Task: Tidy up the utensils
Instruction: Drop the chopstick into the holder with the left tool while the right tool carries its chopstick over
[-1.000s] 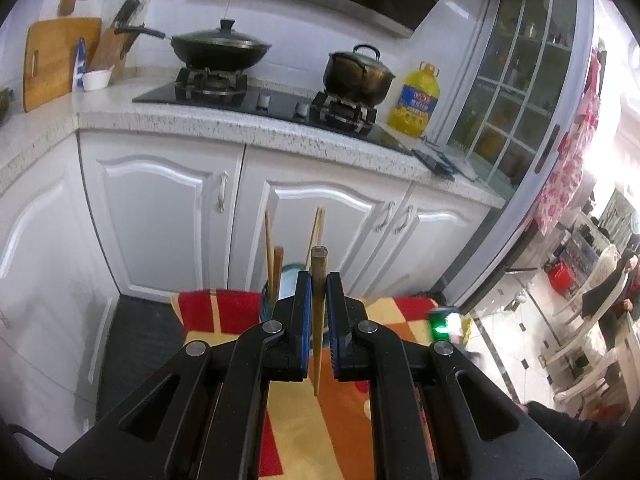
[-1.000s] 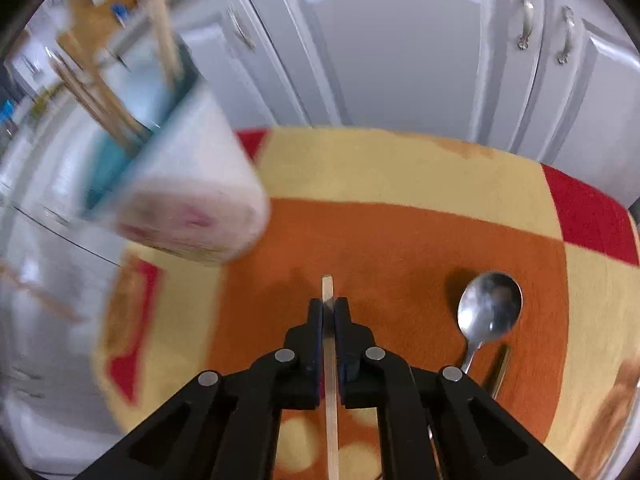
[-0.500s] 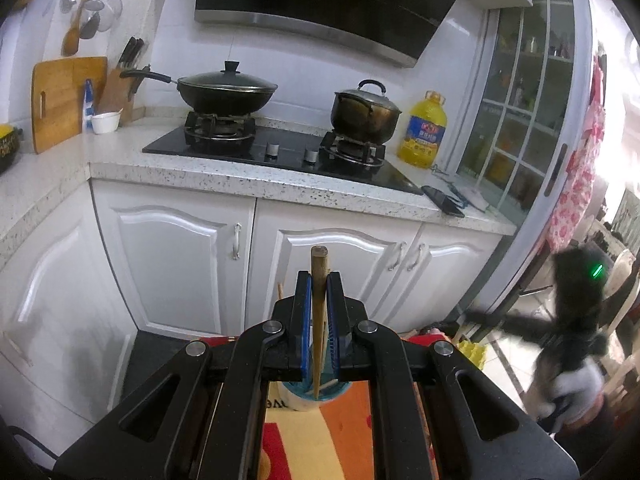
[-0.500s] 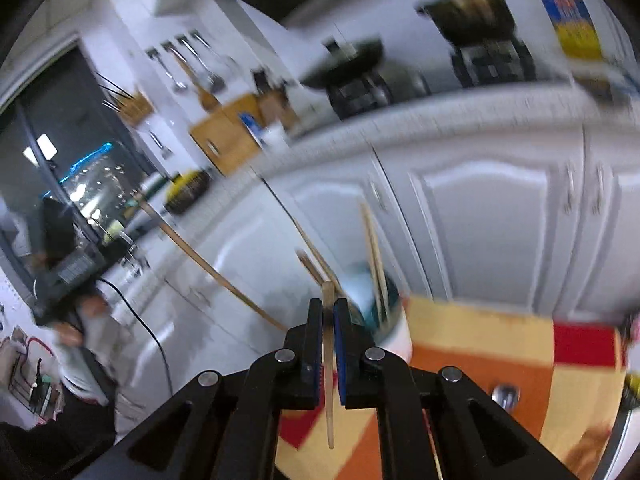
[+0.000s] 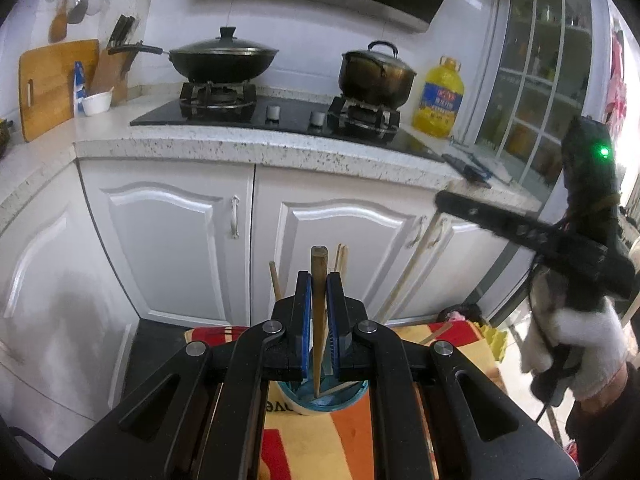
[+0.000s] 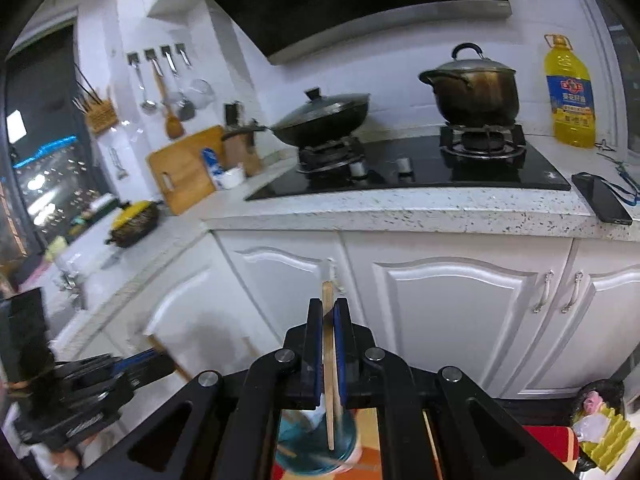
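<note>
My left gripper point(image 5: 319, 276) is shut on a dark wooden chopstick point(image 5: 319, 320) held upright. Its lower tip hangs over the teal inside of a white cup point(image 5: 320, 398) on the orange and yellow tablecloth point(image 5: 320, 444). Other chopsticks point(image 5: 275, 280) stand in that cup. My right gripper point(image 6: 328, 304) is shut on a pale wooden chopstick point(image 6: 329, 380), above and near the same cup point(image 6: 316, 444). In the left wrist view the right gripper point(image 5: 444, 200) shows at the right in a white-gloved hand point(image 5: 576, 352), the pale chopstick point(image 5: 412, 268) slanting down from it.
Behind the table are white cabinet doors point(image 5: 176, 240) under a speckled counter point(image 5: 248, 148). It carries a hob with a wok point(image 5: 224, 58), a pot point(image 5: 376, 76), an oil bottle point(image 5: 438, 98) and a phone point(image 6: 600, 198) near its edge. A yellow holder point(image 6: 604, 436) lies low right.
My left gripper has moved forward until its chopstick hangs over the cup. My right gripper has lifted its pale chopstick high off the table, near the spoon, and tilted up toward the counter.
</note>
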Tool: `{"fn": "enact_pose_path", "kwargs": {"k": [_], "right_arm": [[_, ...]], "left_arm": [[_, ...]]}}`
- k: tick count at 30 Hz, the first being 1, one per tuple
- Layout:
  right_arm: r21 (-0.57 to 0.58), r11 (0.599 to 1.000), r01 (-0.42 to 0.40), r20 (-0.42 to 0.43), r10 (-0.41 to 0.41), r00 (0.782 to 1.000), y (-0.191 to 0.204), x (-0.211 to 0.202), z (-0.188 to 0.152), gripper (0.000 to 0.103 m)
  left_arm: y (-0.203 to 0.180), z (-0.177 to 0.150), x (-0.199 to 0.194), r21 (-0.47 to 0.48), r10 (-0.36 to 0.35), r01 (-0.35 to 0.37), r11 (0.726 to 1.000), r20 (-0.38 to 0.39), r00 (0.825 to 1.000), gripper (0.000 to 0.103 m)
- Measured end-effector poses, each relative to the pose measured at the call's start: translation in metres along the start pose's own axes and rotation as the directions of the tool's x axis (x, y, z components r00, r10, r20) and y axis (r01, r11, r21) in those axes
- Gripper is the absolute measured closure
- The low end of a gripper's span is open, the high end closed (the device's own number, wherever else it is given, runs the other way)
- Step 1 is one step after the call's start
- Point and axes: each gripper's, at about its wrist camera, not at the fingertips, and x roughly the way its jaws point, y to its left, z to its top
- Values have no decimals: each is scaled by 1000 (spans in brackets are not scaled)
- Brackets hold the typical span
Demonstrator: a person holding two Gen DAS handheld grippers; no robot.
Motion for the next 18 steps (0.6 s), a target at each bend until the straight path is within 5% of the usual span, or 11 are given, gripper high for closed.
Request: {"fn": "enact_pose_path", "kwargs": {"k": [15, 18], "right_arm": [[38, 999, -13, -249, 22, 968, -20, 87, -67, 98], [58, 998, -22, -259, 36, 965, -23, 82, -68, 84]], "left_arm": [[-1, -43, 60, -26, 18, -22, 999, -133, 991, 97], [-1, -46, 59, -42, 10, -16, 999, -139, 990, 96]]}}
